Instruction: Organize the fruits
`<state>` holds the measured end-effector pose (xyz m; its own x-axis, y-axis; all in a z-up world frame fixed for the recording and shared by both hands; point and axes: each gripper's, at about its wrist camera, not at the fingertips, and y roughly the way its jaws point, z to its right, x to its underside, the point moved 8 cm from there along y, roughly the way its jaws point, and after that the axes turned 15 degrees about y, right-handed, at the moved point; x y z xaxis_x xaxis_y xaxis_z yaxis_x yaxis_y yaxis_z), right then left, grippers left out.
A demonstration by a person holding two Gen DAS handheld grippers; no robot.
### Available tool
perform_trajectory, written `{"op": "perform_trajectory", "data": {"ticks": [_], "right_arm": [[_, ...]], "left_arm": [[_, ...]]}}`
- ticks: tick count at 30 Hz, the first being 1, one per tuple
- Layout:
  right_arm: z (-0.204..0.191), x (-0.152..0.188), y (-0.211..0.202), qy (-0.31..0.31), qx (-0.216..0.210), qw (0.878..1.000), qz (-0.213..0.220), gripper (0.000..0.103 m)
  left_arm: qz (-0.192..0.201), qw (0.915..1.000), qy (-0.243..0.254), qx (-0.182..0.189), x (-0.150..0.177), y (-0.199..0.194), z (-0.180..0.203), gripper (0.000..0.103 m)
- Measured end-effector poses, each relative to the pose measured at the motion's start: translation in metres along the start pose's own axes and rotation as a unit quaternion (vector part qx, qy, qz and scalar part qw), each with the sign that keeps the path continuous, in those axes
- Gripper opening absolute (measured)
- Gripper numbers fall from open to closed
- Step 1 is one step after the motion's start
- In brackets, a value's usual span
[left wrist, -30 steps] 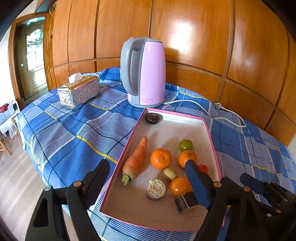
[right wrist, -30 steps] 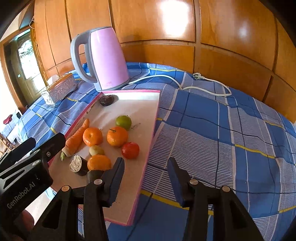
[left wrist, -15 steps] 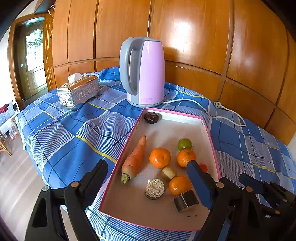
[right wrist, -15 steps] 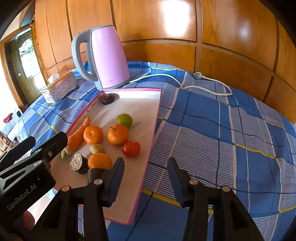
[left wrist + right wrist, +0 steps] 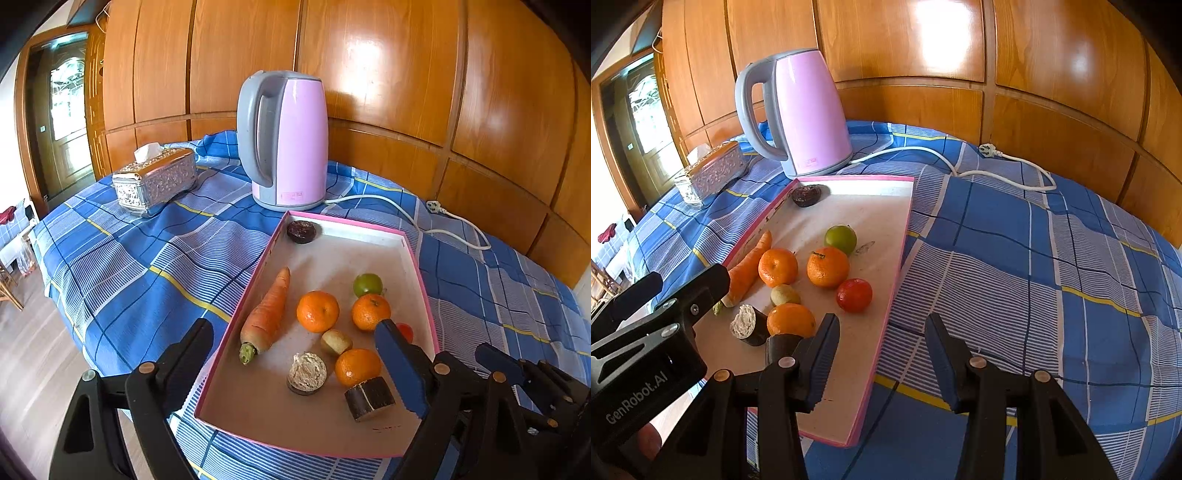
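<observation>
A pink-rimmed tray [image 5: 406,240] lies on the blue checked cloth. In it are a carrot [image 5: 267,314], three oranges [image 5: 317,311], a green fruit [image 5: 367,284], a red fruit [image 5: 854,294], a small brownish fruit [image 5: 335,342] and dark cut pieces [image 5: 369,398]. My left gripper [image 5: 292,328] hovers over the tray's near end. Its jaws are opening, and they touch nothing. My right gripper [image 5: 882,320] stands open above the tray's right rim [image 5: 905,236], with nothing between its fingers.
A pink kettle [image 5: 284,140] stands behind the tray, its white cord [image 5: 406,210] trailing right along the wood-panelled wall. A silver tissue box [image 5: 155,181] sits at the back left. The table edge drops to the floor on the left.
The left gripper's jaws have spread a little wider, and its right finger now stands clear of the dark cut piece. The right gripper and the fruits have not moved.
</observation>
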<state>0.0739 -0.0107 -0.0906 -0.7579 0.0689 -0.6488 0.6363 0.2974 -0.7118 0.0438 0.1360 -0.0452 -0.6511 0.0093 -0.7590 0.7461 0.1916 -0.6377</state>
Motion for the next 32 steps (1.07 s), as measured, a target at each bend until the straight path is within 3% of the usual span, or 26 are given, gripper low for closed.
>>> {"op": "perform_trajectory", "data": {"ticks": [32], "right_arm": [[0.0028, 0.0022, 0.0008, 0.001, 0.001, 1.000, -0.003, 0.049]], "left_arm": [[0.015, 0.9998, -0.009, 0.000, -0.0038, -0.0042, -0.0034, 0.092]]}}
